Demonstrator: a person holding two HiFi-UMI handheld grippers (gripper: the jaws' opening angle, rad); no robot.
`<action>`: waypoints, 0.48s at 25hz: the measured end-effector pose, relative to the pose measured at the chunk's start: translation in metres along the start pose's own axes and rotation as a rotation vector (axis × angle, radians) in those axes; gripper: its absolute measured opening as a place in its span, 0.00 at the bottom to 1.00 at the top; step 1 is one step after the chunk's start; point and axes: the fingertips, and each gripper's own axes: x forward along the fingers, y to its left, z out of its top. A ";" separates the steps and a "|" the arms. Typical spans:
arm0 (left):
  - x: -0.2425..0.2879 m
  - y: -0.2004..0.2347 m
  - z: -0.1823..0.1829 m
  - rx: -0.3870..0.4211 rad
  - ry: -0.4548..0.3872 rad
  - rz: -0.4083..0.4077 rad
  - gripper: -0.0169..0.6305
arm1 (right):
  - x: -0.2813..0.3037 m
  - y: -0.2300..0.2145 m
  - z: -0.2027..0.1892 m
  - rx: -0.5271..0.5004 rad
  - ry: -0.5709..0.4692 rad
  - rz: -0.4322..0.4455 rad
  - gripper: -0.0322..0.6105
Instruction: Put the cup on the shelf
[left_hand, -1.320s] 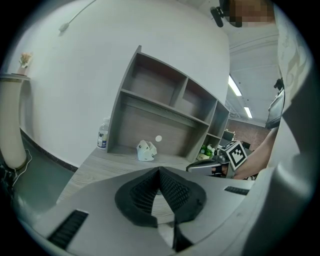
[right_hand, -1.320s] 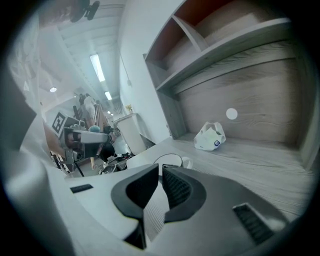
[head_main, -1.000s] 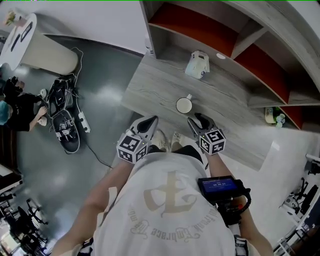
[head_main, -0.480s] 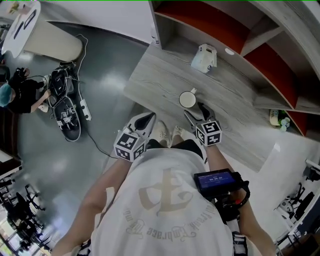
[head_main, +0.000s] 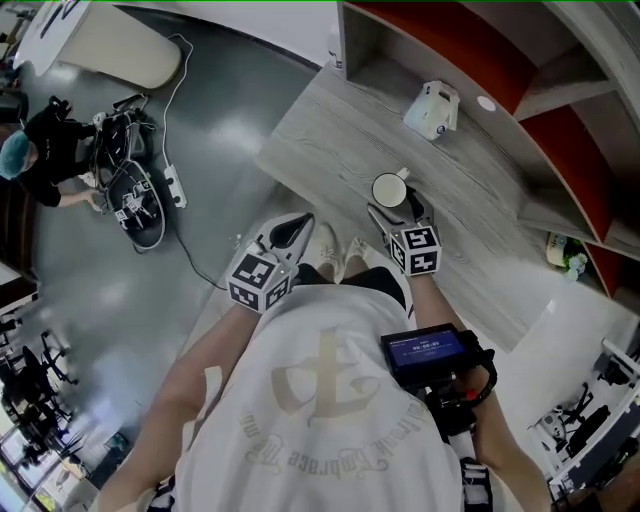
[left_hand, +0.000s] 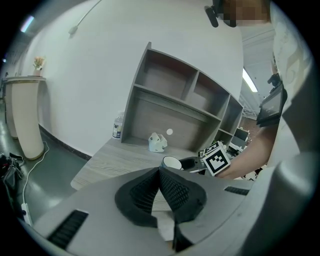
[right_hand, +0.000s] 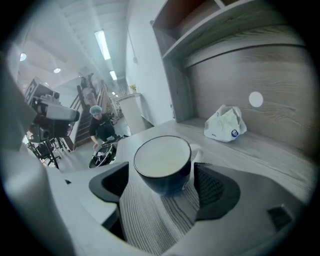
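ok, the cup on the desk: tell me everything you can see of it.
The cup is a round mug, dark blue outside, white inside, apparently ceramic, with a pale handle facing the shelf unit. It looks empty and stands upright on the grey wood-grain desk. It sits between the jaws of the right hand-held gripper, which have just been opening; the pads stand clear of it, so only the desk touches it.

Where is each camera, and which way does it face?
Head view: on the head, facing steeply down at the desk; shows shirt, left gripper, right gripper.
Left gripper view: rides it, facing the shelf; shut jaws, right gripper beyond.
Right gripper view: rides it, facing the cup between jaws that have just been opening.
Shared: cup, white bag.
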 end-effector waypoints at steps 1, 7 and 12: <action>0.000 0.001 0.000 -0.002 0.001 0.004 0.03 | 0.002 -0.001 0.000 0.000 -0.001 -0.003 0.69; 0.002 0.008 -0.005 -0.012 0.015 0.021 0.03 | 0.018 -0.003 0.004 -0.036 0.002 -0.006 0.71; 0.001 0.010 -0.007 -0.019 0.023 0.032 0.03 | 0.025 -0.003 0.005 -0.072 0.006 -0.011 0.71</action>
